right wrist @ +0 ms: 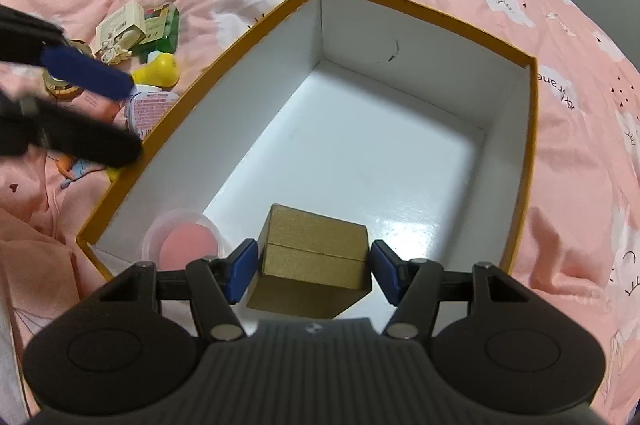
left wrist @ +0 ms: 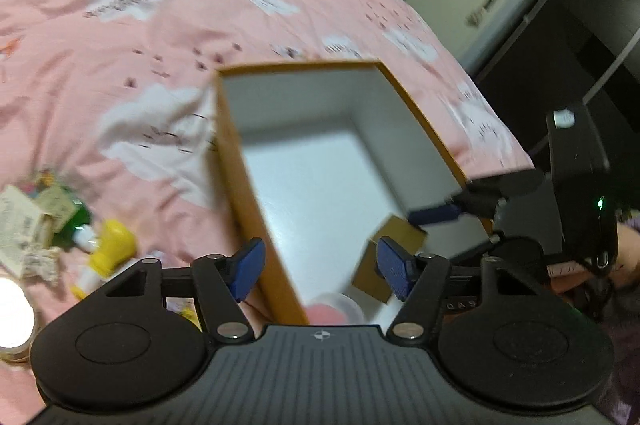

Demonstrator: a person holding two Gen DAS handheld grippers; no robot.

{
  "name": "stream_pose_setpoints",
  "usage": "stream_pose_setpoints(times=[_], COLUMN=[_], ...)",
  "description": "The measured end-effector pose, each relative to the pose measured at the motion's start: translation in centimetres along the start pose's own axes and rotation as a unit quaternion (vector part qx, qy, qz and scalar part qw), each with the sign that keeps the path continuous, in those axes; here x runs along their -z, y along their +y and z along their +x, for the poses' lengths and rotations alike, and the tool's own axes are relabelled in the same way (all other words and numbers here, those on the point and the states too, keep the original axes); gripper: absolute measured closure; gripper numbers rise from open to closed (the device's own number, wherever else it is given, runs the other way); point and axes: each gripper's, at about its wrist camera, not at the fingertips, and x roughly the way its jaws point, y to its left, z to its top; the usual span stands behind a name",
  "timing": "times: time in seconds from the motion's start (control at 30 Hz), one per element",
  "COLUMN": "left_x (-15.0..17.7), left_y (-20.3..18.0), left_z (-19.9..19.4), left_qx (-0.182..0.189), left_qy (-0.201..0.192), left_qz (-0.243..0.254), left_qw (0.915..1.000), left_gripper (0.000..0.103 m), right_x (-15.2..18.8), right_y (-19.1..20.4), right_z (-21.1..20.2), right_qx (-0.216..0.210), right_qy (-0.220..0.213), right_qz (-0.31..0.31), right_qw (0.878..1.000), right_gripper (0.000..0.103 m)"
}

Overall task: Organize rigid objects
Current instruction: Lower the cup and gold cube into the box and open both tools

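Note:
An orange box with a white inside [right wrist: 528, 129] lies on the pink bedspread; it also shows in the left wrist view [left wrist: 236, 161]. Inside it sit a gold cube box [right wrist: 316, 257] and a clear round tub with a pink lid [right wrist: 184, 241]. My right gripper [right wrist: 312, 271] is open, its blue pads on either side of the gold cube box, a small gap on each side. My left gripper [left wrist: 320, 267] is open and empty above the box's near left wall. The gold cube box [left wrist: 390, 265] and the tub [left wrist: 336, 307] show below it.
Left of the box lies a pile of loose items: a yellow bottle [right wrist: 158, 71], a green bottle [right wrist: 168, 29], a cream carton [right wrist: 120, 23], a round tin [right wrist: 64, 81] and a white-pink pack [right wrist: 150, 109]. A dark cabinet [left wrist: 568, 25] stands beyond the bed.

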Motion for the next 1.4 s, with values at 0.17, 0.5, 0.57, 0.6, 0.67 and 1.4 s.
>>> stream_pose_setpoints(times=[0.17,0.5,0.57,0.6,0.67,1.4], left_x=[0.1,1.7,1.8,1.8,1.9,2.3], left_y=[1.6,2.1,2.1,2.0,1.9,0.9], left_z=[0.2,1.3,1.4,1.4,1.5,0.2], left_qx=[-0.009,0.007,0.008,0.008,0.008,-0.020], left_qy=[0.009,0.039,0.040,0.041,0.042,0.002], left_qz=[-0.027,-0.042,-0.041,-0.041,-0.041,-0.023], left_qw=[0.9996,0.9983,0.9983,0.9983,0.9983,0.9995], left_gripper=[0.041,0.050,0.050,0.050,0.050,0.050], right_x=[-0.7,0.0,0.2,0.1,0.0,-0.6], right_y=[0.4,1.4,1.1,1.0,0.8,1.6], right_z=[0.8,1.8,2.1,2.2,2.1,-2.4], right_qx=[0.002,-0.009,-0.012,-0.013,-0.021,-0.036], right_qy=[0.014,0.078,0.098,0.103,0.112,0.048], right_qz=[0.012,0.031,0.056,0.062,0.069,0.058], right_qw=[1.000,0.996,0.994,0.993,0.991,0.997], right_gripper=[0.041,0.041,0.041,0.041,0.040,0.039])
